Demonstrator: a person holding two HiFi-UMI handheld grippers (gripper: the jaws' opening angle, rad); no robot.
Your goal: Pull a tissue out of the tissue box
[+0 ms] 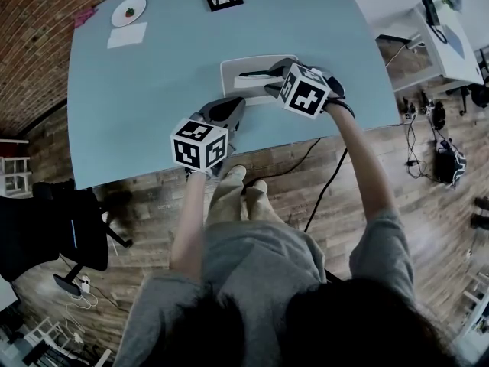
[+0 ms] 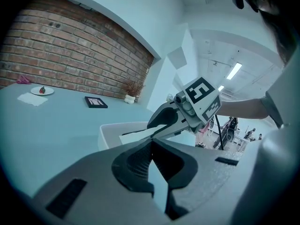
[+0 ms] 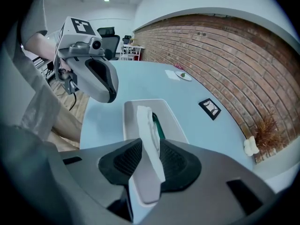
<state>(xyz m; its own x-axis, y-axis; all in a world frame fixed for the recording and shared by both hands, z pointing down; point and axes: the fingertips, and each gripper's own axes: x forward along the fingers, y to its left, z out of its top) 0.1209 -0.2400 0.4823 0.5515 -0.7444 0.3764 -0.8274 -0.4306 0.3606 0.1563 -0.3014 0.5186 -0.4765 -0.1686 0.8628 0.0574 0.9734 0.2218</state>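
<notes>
Right claw [image 3: 151, 145]: jaws stand wide apart, pointing steeply down over the white rectangular tissue box [image 3: 130, 123], which lies flat on the pale blue-grey table [image 1: 153, 75] near its front edge. The white, slightly crumpled paper tissue [image 3: 146, 123] rises upright out of the dark green slot [image 3: 158, 124] in the box top and stands directly between the two ribbed pads. Neither pad appears to press on it, so this claw has hold of nothing. Key relation: the tissue is a thin sheet seen edge-on, its flat faces turned toward the pads, so closing would pinch it across its thickness. In the right gripper view the long axis of the tissue box runs straight away from the right claw. In the head view the tissue box [image 1: 238, 69] lies left to right across the table, with the right claw [image 1: 267, 82] over its right part. Left claw [image 2: 150, 142]: tips together, nothing between them. In the head view the left claw [image 1: 237, 105] sits just beside the near long side of the box; contact cannot be resolved. The right claw is plainly the nearer to the tissue. Judgement: the next move needs only a closing pinch in place, then a pull upward along the sheet. The box looks light and may lift with the tissue unless the left claw steadies it.
</notes>
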